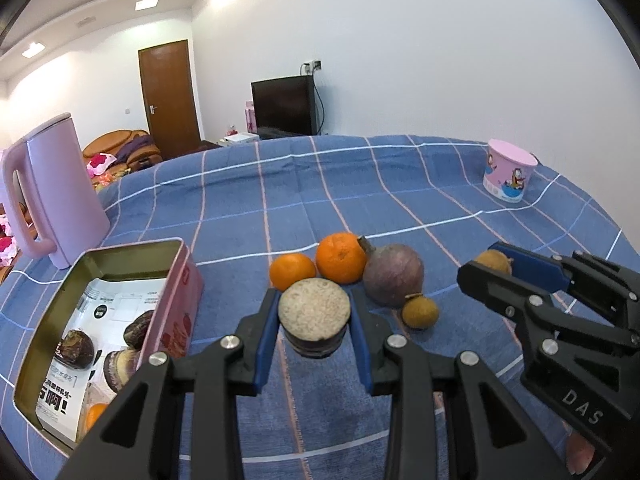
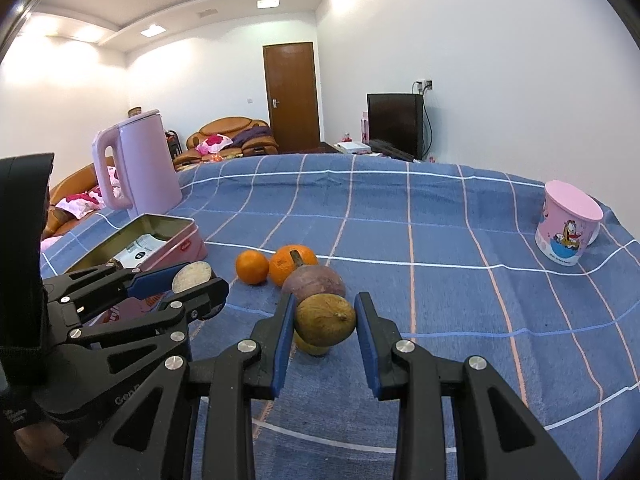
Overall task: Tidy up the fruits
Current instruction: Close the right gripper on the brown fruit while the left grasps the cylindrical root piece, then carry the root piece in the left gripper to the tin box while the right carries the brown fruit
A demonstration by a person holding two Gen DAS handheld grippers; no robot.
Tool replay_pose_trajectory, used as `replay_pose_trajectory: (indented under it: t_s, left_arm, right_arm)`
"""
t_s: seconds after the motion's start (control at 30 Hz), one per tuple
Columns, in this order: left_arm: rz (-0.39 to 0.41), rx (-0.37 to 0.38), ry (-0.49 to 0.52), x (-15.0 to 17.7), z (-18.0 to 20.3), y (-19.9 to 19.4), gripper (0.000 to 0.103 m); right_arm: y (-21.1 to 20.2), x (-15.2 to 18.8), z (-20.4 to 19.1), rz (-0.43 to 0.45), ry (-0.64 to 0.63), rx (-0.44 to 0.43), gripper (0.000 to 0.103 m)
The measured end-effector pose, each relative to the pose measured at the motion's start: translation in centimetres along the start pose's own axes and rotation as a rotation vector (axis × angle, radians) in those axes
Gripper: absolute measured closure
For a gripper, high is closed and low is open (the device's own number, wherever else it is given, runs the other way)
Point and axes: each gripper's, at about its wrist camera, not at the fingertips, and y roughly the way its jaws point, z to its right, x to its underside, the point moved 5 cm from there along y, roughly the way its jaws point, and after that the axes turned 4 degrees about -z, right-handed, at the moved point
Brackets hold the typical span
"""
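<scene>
Left tongs [image 1: 314,322] clamp cut tuber [image 1: 314,320], lifted above cloth [image 1: 400,208], likely bound for tin [image 1: 168,304] at left. Right tongs [image 2: 325,330] grip brown fruit [image 2: 326,320]. Oranges [image 1: 340,258], purple root [image 1: 394,276] wait on cloth.

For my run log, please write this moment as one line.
left gripper: shut on cut root | right gripper: shut on brown fruit | tin: open | two oranges, purple root: on cloth

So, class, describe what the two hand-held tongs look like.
Both tongs, left and right, are black angular linkages with silver rivets and blue finger pads. White lettering marks the bodies. A dark glove or sleeve covers the left hand.
</scene>
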Motion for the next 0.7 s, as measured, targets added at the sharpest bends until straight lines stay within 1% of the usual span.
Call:
replay_pose_trajectory:
  t_s: [0.7]
  left_arm:
    - [0.067, -0.021, -0.02, -0.1, -0.5, -1.3, 0.067]
  right_arm:
    - [-1.5, -0.1, -0.4, 0.08, -0.014, -0.004, 0.071]
